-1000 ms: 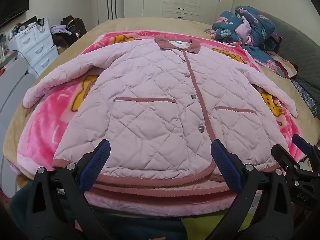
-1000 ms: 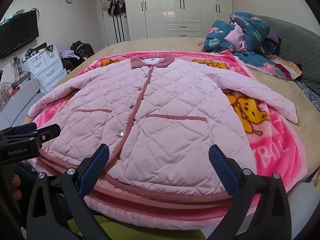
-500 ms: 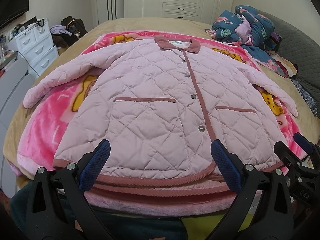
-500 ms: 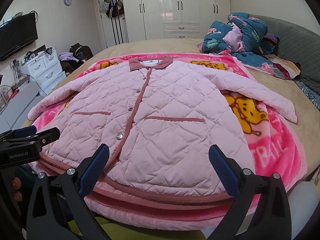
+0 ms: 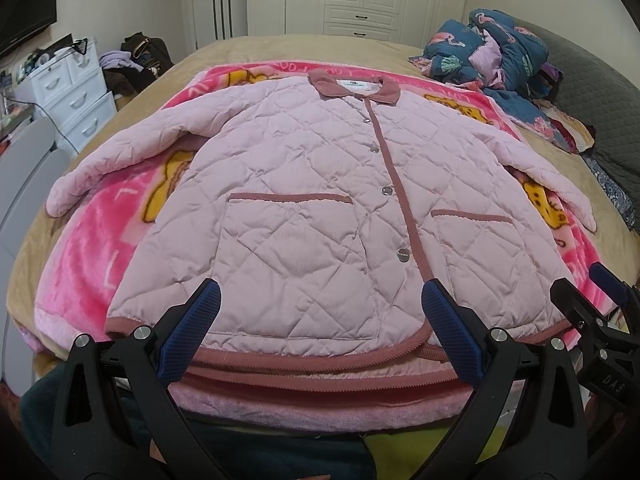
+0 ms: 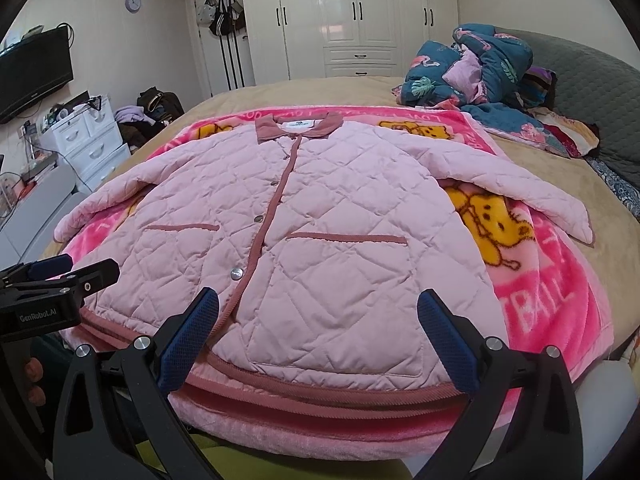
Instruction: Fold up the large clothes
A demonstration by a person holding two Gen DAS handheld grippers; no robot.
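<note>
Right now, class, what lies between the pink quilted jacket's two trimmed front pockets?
In both wrist views, between the pockets of the pink quilted jacket runs the dusty-rose button placket, with silver snap buttons beside it.

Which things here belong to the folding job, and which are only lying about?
For the job: pink quilted jacket, left gripper, right gripper.

Lying about: cartoon blanket, heap of blue bedding, white drawers, dark bags.
</note>
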